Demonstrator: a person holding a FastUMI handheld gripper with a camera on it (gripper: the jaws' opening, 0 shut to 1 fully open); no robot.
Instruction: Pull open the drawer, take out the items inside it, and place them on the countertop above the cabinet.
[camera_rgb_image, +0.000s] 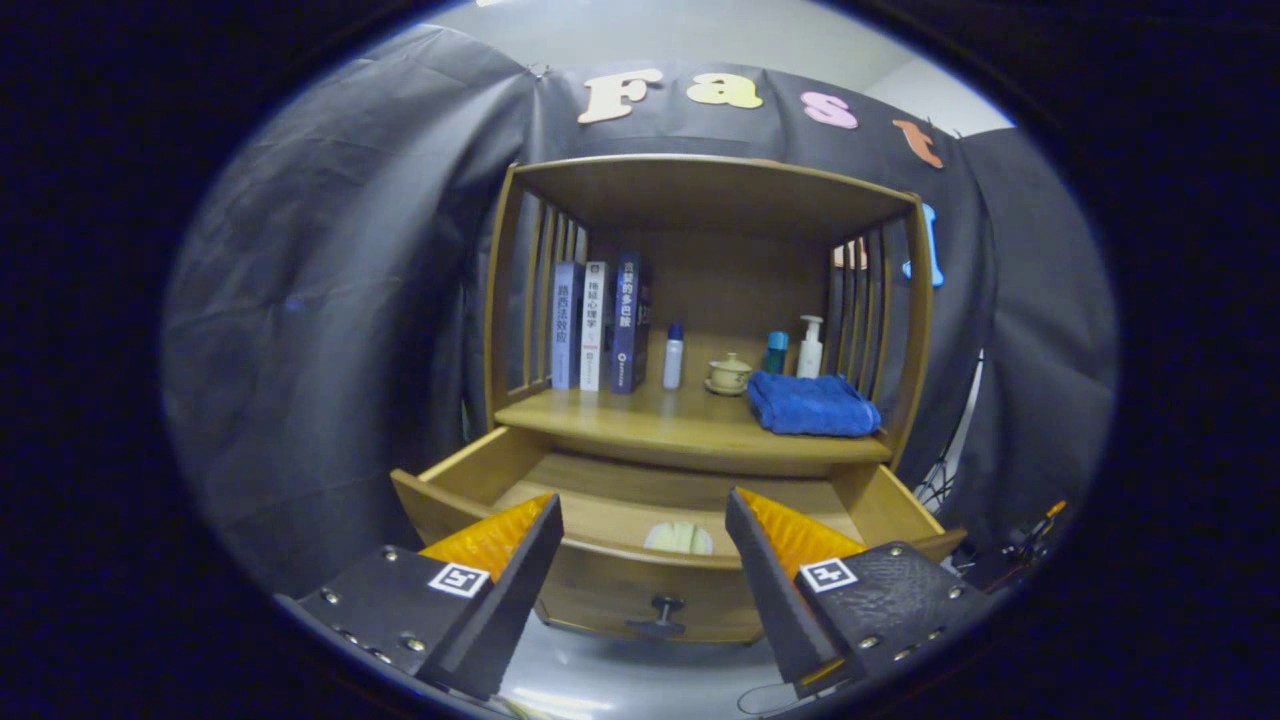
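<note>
The gripper (645, 520) hangs wide open and empty above the pulled-out drawer (600, 500), a pale item (679, 538) lying inside behind the knob (660, 612).

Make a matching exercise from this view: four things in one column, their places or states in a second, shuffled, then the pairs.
Things:
1. drawer
2. blue towel
3. pale item
4. gripper

States:
A. folded on the countertop, right side
B. open, holding nothing
C. pulled out
D. inside the drawer, behind its front panel

Pairs: 1-C, 2-A, 3-D, 4-B
</note>
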